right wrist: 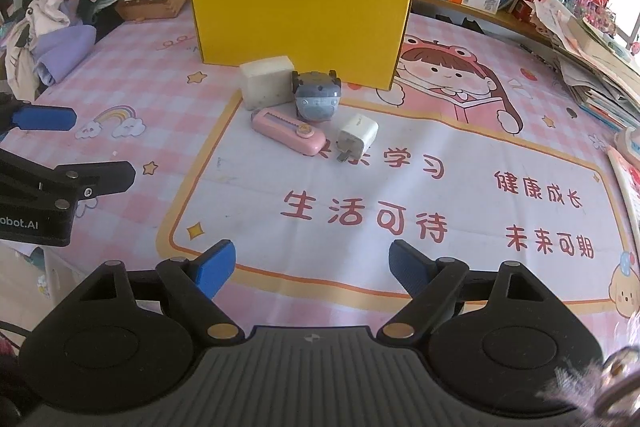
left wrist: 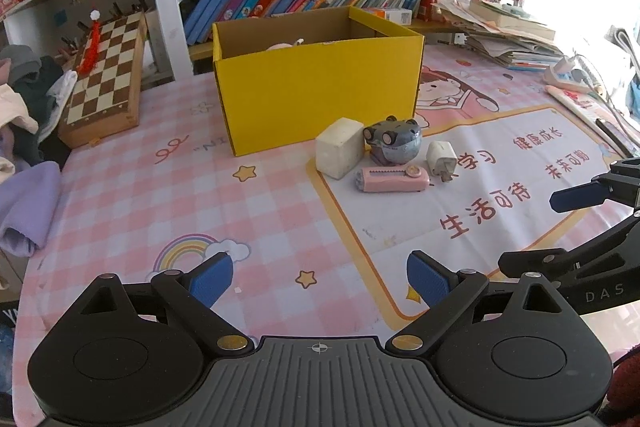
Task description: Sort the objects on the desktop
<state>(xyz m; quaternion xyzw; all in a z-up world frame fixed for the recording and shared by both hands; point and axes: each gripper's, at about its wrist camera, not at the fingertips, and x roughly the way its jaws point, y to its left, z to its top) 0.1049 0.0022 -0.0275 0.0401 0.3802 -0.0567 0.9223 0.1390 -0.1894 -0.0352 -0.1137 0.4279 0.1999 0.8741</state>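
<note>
yellow box [left wrist: 316, 95] contents mostly hidden

"生活可待" on desk mat [right wrist: 460, 155]

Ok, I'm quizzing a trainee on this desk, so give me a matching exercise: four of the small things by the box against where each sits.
1. pale cream block
2. grey-blue animal-shaped toy
3. pink slider gadget
4. white wall charger

A. rightmost of the group
B. leftmost, by the yellow cardboard box
C. lying flat, nearest the camera
D. between block and charger, by the box

Pairs: 1-B, 2-D, 3-C, 4-A
</note>
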